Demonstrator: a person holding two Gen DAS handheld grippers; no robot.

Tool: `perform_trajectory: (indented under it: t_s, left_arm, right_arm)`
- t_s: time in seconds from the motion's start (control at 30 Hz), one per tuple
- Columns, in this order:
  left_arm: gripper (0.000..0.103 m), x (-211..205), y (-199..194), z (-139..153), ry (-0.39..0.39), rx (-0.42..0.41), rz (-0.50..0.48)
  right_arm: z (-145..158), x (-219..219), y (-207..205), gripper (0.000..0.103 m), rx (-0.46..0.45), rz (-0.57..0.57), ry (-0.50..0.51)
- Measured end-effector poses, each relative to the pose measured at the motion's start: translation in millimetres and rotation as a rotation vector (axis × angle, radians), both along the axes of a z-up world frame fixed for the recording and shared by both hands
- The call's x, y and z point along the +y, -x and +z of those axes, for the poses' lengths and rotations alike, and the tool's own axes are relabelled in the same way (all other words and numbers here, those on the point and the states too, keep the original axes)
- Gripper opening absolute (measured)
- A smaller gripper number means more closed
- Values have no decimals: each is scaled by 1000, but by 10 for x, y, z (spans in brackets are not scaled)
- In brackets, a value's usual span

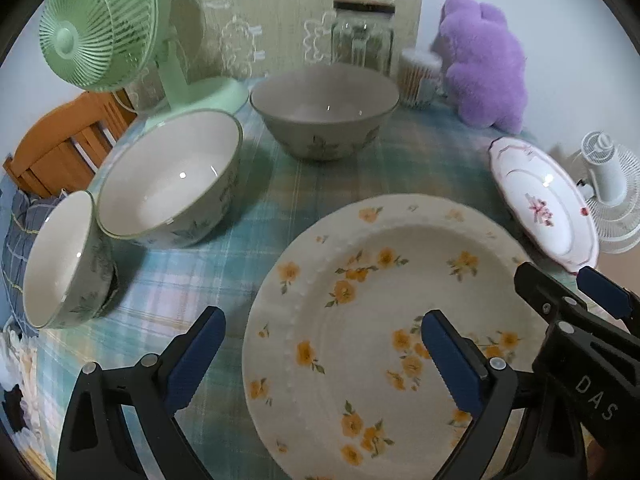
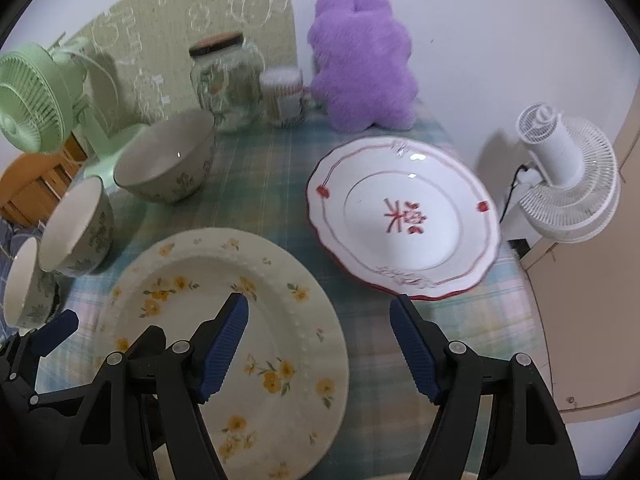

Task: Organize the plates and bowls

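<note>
Two plates, three bowls, all upright with openings up, on a plaid cloth table [image 1: 280, 200].

Plates: yellow-flower plate [image 1: 360, 320] is round, cream, glossy, with a beaded ridge inside the rim; it lies flat nearest the grippers. Red-trim plate [image 2: 404, 216] is white with a scalloped edge and a red motif in the middle; it lies to the right of the first, apart from it. Both are round, no long axis.

Bowls: large bowl [image 1: 324, 112] at centre back, medium bowl [image 1: 172, 176] to its left, small bowl [image 1: 64, 260] at the left table edge. Glazed ceramic, white inside, grey-green leaf print outside. Medium and small sit just beside each other; contact unclear.

Left gripper [image 1: 320, 364]: jaws spread, straddling the left rim of the yellow-flower plate, holding nothing. Right gripper [image 2: 320, 344]: jaws spread over that plate's right rim, empty.

Behind: glass jar [image 1: 362, 40], purple plush [image 1: 484, 64], green fan [image 1: 100, 32], white fan [image 2: 568, 176].
</note>
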State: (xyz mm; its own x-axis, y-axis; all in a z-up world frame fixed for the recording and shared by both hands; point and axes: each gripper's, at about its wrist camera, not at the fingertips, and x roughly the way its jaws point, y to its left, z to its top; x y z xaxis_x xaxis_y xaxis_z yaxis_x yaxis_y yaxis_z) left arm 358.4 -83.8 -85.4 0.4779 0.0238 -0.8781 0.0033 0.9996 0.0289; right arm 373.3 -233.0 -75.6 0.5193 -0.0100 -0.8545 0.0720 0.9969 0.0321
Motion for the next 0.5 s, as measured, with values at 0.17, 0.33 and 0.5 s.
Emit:
perform_trajectory:
  t_s: [0.17,0.33,0.5]
  left_arm:
    - [96,-1,-20,-132,-30,37,-1]
    - [93,-20,-49,-214,-27,60,-6]
    - [93,-24,-50,-261,-19,68,-10]
  right_arm:
    - [-203,26,-107,76,56,1,-16]
    - [-332,31,-150,76,98,-1,-21]
    - [-417,33,-188,76,125,11,-22]
